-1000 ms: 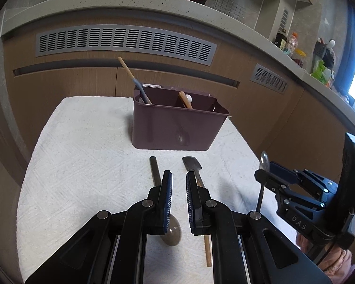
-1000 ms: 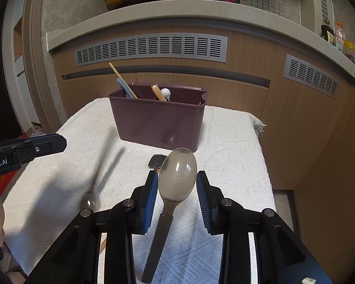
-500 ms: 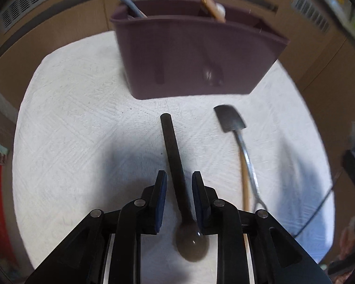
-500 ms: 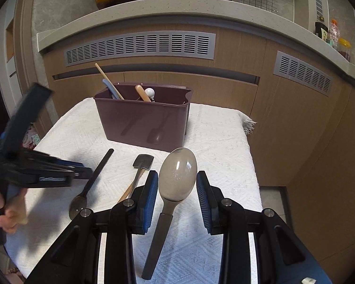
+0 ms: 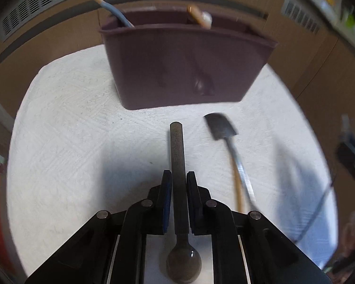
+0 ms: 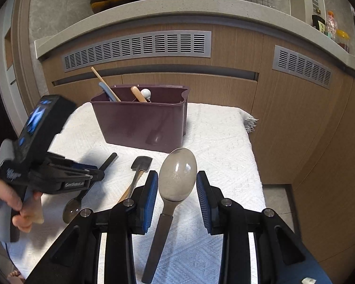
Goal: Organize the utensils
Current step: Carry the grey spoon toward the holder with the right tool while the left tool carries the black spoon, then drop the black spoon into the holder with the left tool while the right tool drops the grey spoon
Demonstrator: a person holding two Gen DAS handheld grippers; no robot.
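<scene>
Straddling the dark handle of the small spoon, your left gripper sits low over the desk, its fingers drawn in close on either side of the handle. From the left wrist view I cannot tell whether the pads already pinch it or only flank it; the gap looks almost gone. The spoon lies flat on the white cloth, bowl toward you under the gripper body, handle tip pointing at the purple utensil holder.

So the step in hand is the pickup of this spoon. The holder already carries a wooden-handled blue tool in its left compartment and another wooden handle in the middle one. A small dark spatula lies just beside the spoon, to its right, apart from it.

Your right gripper has its fingers spread wide around the bowl of the large spoon, touching neither side as far as the right wrist view shows. Whether that spoon rests on the cloth or is propped I cannot say.

Next, as I judge it, make sure the left squeeze is firm, then lift straight up so the bowl clears the cloth. Tilt the spoon upright and carry it over the holder's rim into a free compartment. Keep wide of the spatula and of your right gripper as you rise.
</scene>
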